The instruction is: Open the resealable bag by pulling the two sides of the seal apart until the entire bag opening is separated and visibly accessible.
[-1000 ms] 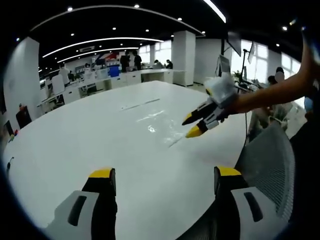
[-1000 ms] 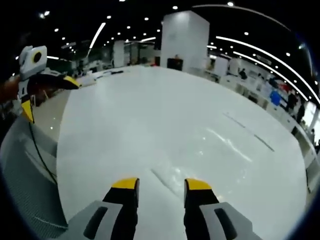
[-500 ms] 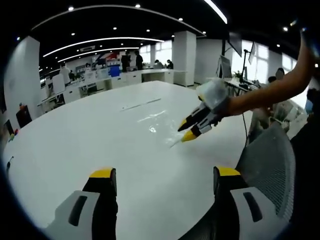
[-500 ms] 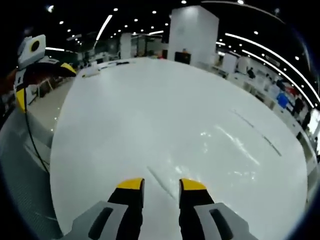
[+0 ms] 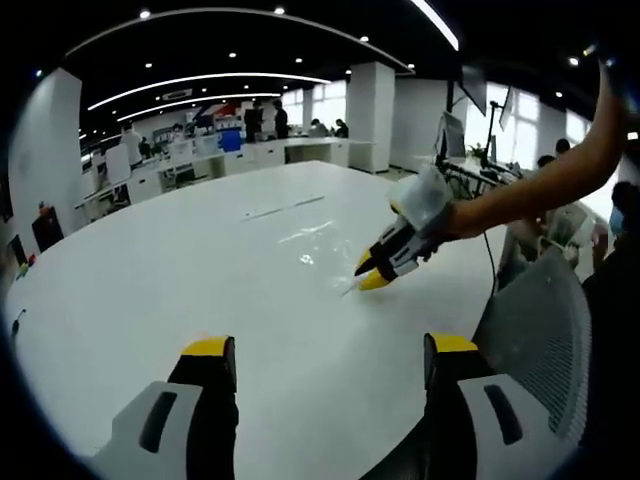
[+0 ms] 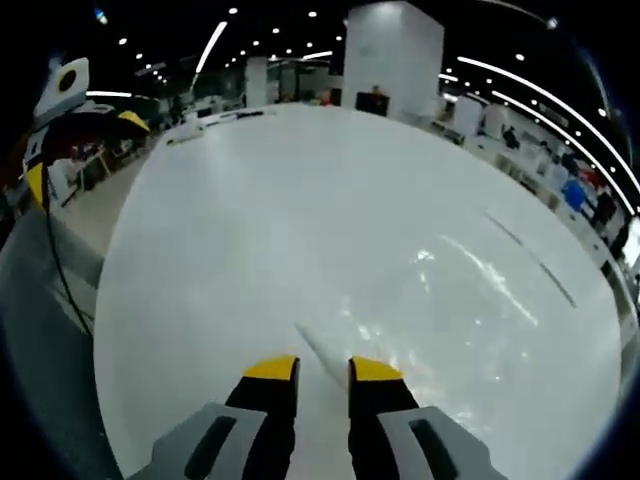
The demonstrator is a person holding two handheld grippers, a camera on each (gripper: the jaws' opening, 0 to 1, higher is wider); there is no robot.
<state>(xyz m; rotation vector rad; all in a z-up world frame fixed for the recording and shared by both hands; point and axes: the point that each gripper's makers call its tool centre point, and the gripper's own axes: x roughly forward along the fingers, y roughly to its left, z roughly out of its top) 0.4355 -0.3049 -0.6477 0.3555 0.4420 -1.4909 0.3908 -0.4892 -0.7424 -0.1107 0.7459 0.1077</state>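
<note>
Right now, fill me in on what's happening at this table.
A person is working two handheld claws over a large white table. A clear resealable bag lies flat on it, hard to make out against the glossy top. The right claw is down at the bag's near edge with its jaws narrowed around that edge, though a firm grip can't be confirmed. The left claw hovers wide open, away from the bag. The bag looks unopened.
</note>
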